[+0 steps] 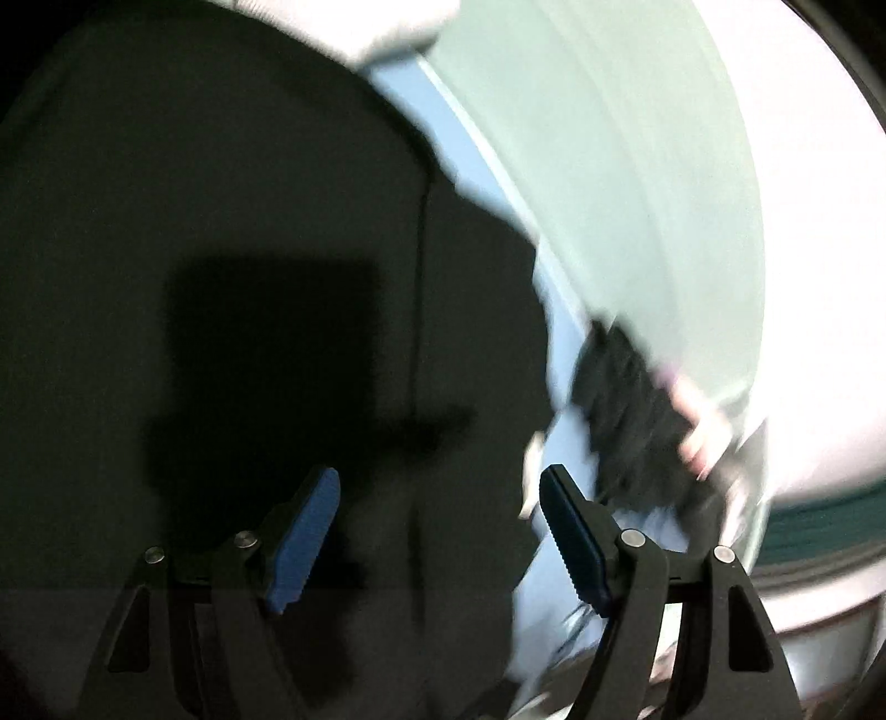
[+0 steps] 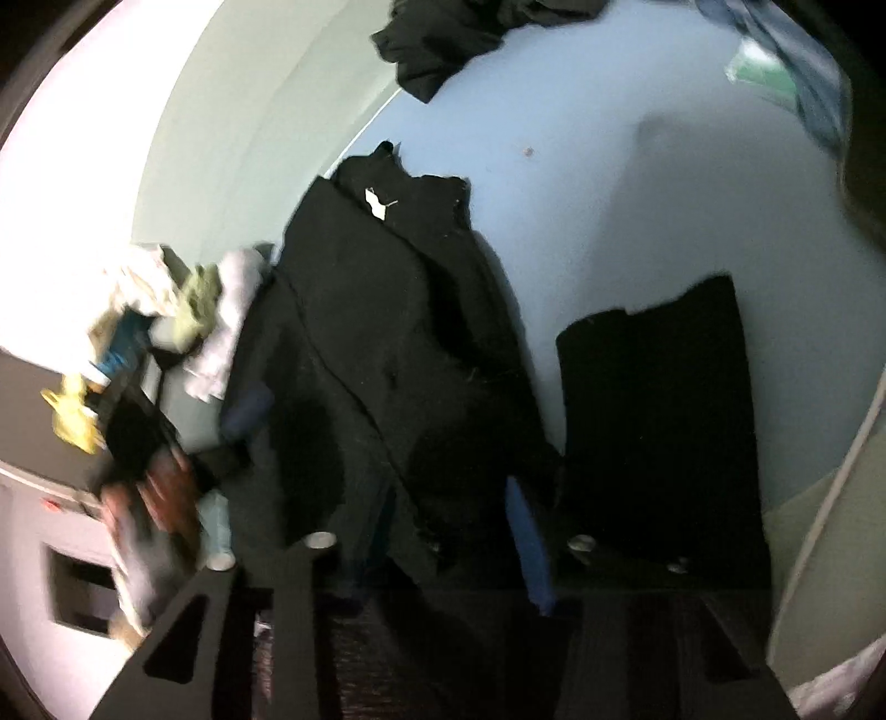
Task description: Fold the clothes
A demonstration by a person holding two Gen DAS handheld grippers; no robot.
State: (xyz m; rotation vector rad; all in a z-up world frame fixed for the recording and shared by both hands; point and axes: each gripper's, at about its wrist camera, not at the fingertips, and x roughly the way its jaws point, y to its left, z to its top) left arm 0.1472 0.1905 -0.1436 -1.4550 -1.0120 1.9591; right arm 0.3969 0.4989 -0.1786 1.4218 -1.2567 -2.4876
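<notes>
**Ana:** Pale blue sheet (image 2: 637, 183) covers the wide surface where the clothes lie; it looks like a bed, with a light green wall (image 2: 232, 111) behind it. What do you see on it?

**Ben:** From the right wrist view, a large black garment (image 2: 387, 332) sprawls across the middle of the sheet, creased and partly doubled over, with a small white tag (image 2: 376, 202) near its far end. Just beside it, on the right, lies a smaller black piece (image 2: 659, 399), folded into a neat rectangle. Another crumpled dark garment (image 2: 437, 44) sits at the far edge, well apart from both.

**Ana:** And the claws?

**Ben:** The left claw (image 1: 437, 543) hangs over dark cloth (image 1: 221, 277) that fills most of its view. Its blue pads (image 1: 302, 540) stand wide apart, released, with nothing pressed between them. The right claw (image 2: 443, 548) points down at the near edge of the large black garment. Only one blue pad (image 2: 529, 545) shows clearly, and the picture is dark and blurred there, so I cannot tell whether it is gripping the cloth.

**Ana:** Anything else around?

**Ben:** At the left of the right wrist view, a blurred heap of white, green and yellow clothes (image 2: 166, 310) lies past the garment, and a person's hand (image 2: 149, 493) shows below it, smeared by motion.
</notes>
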